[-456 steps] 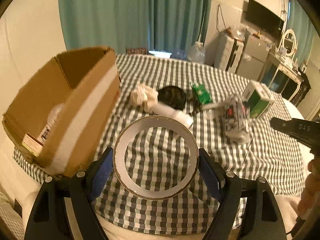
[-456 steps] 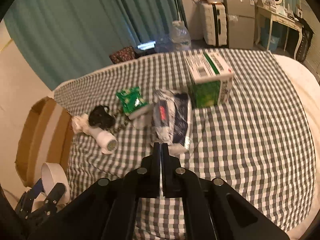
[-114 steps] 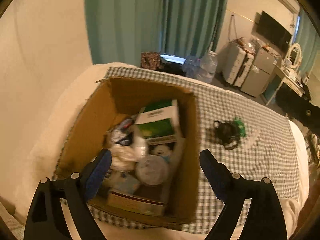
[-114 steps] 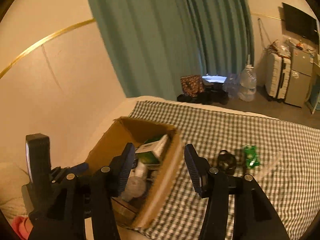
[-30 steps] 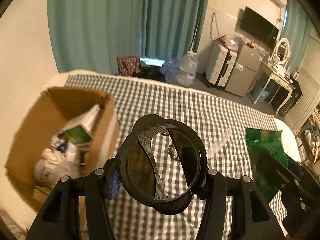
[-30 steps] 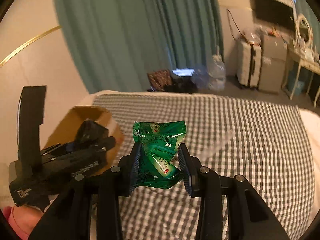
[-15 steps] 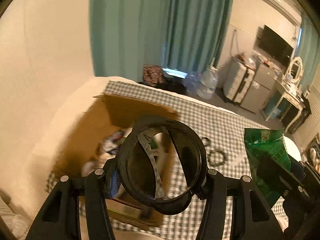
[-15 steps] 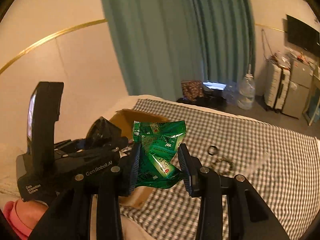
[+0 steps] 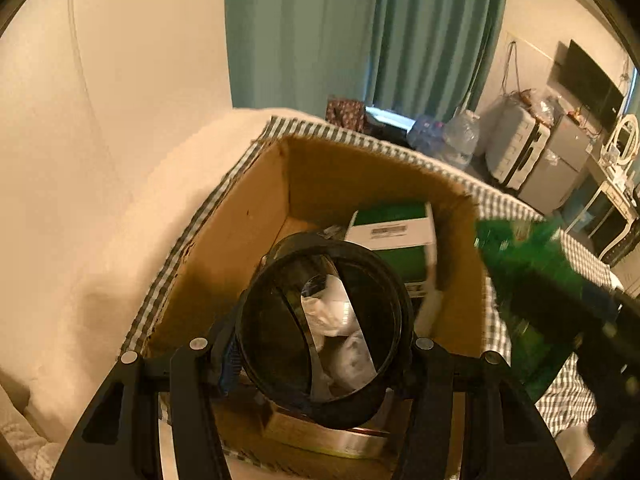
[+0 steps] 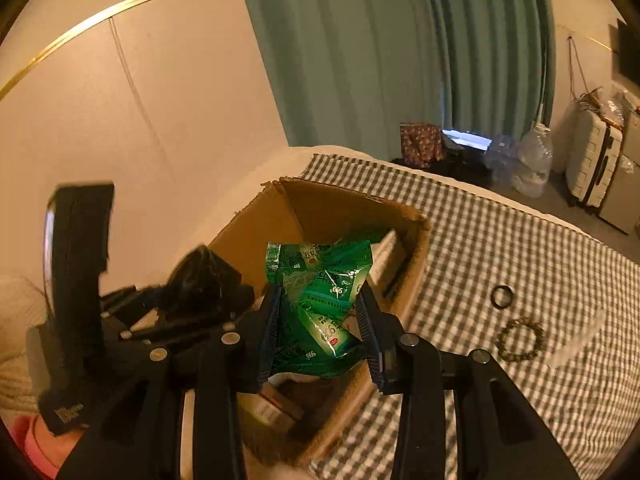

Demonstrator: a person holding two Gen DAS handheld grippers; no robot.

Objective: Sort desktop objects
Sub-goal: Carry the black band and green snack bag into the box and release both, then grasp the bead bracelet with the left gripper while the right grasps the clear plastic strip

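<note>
Most of the sorting looks done, judging by the load already in the box (image 9: pixel 248 236): a green-and-white carton (image 9: pixel 394 236), white crumpled bags (image 9: pixel 340 332) and a tape roll (image 9: pixel 320 436) at its near edge.

Two items are on their way in. The left gripper (image 9: pixel 322 338) is closed on a black ring (image 9: pixel 322 332), a round dark thing with a curved strip across its opening; what it is exactly is hard to say through the fisheye. It stands on edge between the fingers, its flat face toward the camera and its axis along the fingers, tipped down over the near half of the box. In the right wrist view it shows only as a dark blur (image 10: pixel 204 280) at the box's left rim.

The right gripper (image 10: pixel 318 328) is clamped across the lower part of a green packet (image 10: pixel 320 292), jaws partly closed on its crumpled sides. The packet stands upright, long axis pointing up and away from the fingers, top edge over the box's near-right wall; in the left wrist view it is a blurred green shape (image 9: pixel 524 264) just right of the box.

Still left on the checked cloth (image 10: pixel 520 240), well apart from the box: a small dark ring (image 10: pixel 502 297), a bead bracelet (image 10: pixel 519 339) and a pale strip (image 10: pixel 576 344). Both held items have yet to be released.
</note>
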